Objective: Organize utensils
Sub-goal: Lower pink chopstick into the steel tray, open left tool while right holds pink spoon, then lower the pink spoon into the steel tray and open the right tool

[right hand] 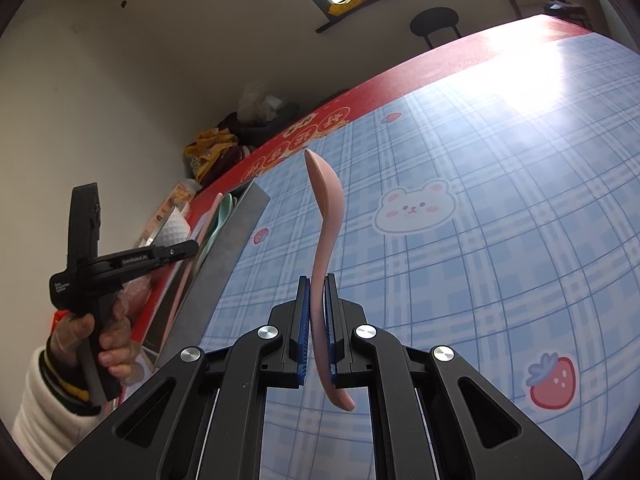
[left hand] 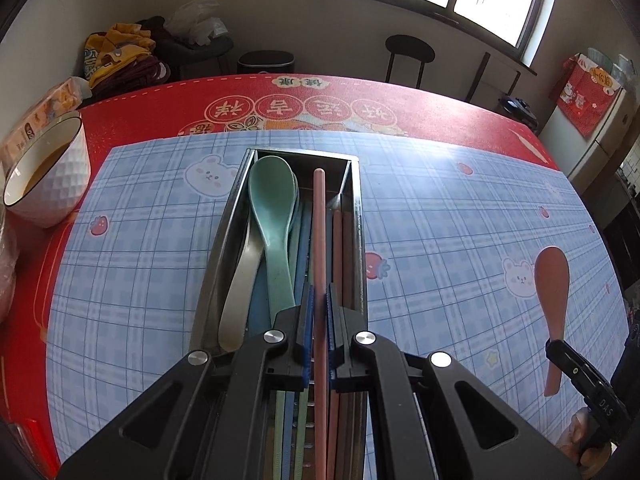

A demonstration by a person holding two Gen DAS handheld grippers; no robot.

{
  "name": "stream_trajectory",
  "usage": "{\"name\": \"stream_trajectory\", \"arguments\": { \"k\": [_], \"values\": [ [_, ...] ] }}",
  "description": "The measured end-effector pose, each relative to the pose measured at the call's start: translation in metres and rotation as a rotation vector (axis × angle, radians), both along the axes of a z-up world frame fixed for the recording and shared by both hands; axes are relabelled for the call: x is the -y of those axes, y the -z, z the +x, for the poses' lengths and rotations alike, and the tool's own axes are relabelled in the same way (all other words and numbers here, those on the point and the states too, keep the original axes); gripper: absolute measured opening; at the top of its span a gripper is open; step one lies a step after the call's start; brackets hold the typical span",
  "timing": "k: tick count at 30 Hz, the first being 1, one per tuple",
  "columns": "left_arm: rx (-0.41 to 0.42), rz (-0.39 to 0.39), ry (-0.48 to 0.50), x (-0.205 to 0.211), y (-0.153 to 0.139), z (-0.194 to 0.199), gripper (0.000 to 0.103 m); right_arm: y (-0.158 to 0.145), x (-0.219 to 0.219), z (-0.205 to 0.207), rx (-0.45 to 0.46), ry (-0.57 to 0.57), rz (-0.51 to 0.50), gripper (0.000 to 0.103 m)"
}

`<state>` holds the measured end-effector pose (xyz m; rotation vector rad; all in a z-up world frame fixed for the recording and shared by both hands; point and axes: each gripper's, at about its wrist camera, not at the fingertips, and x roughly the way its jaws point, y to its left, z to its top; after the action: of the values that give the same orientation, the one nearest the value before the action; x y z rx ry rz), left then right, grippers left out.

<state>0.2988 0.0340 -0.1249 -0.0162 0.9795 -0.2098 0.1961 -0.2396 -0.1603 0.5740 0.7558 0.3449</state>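
Between your left tongs [left hand: 320,300] a pink chopstick [left hand: 319,216] sits clamped, lined up over the steel tray [left hand: 234,216] where the green spoon [left hand: 269,200] and other sticks lie. Your right tongs [right hand: 319,292] grip the pink spoon [right hand: 326,216] mid-handle, above the surface [right hand: 500,200]. Both look light, stiff and smooth, so hold near the middle. The tray's near end is hidden.

Home dining room: tablecloth [left hand: 440,120], stool [left hand: 410,50].
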Motion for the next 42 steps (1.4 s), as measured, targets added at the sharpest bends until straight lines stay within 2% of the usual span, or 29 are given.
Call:
{"name": "stream_trajectory", "arguments": {
  "k": [9, 17, 22, 24, 28, 33, 36, 42],
  "values": [
    [-0.03, 0.098, 0.021, 0.016, 0.005, 0.01, 0.006, 0.0, 0.001, -0.001, 0.001, 0.003, 0.011, 0.007],
    [-0.038, 0.118, 0.042, 0.022, 0.009, 0.01, 0.008, 0.0, 0.0, -0.001, 0.0, 0.0, 0.013, 0.007],
    [0.055, 0.132, 0.052, 0.022, -0.008, -0.005, 0.024, 0.0, -0.001, -0.001, 0.001, 0.001, 0.017, 0.007],
    [0.111, 0.157, 0.06, 0.024, -0.016, -0.018, 0.04, 0.001, -0.001, -0.001, 0.001, 0.0, 0.02, 0.007],
    [0.233, 0.233, 0.076, 0.029, -0.026, -0.05, 0.059, 0.002, 0.0, 0.0, -0.003, 0.001, 0.028, 0.007],
    [0.294, 0.277, 0.078, 0.028, -0.027, -0.077, 0.085, 0.003, 0.0, 0.001, -0.008, 0.001, 0.031, 0.007],
    [0.327, 0.289, 0.075, 0.024, -0.027, -0.09, 0.095, 0.004, 0.002, 0.001, -0.012, 0.006, 0.035, 0.007],
    [0.36, 0.233, 0.039, 0.005, -0.022, -0.106, 0.097, 0.007, 0.001, 0.004, -0.03, 0.013, 0.038, 0.007]
  ]
}}
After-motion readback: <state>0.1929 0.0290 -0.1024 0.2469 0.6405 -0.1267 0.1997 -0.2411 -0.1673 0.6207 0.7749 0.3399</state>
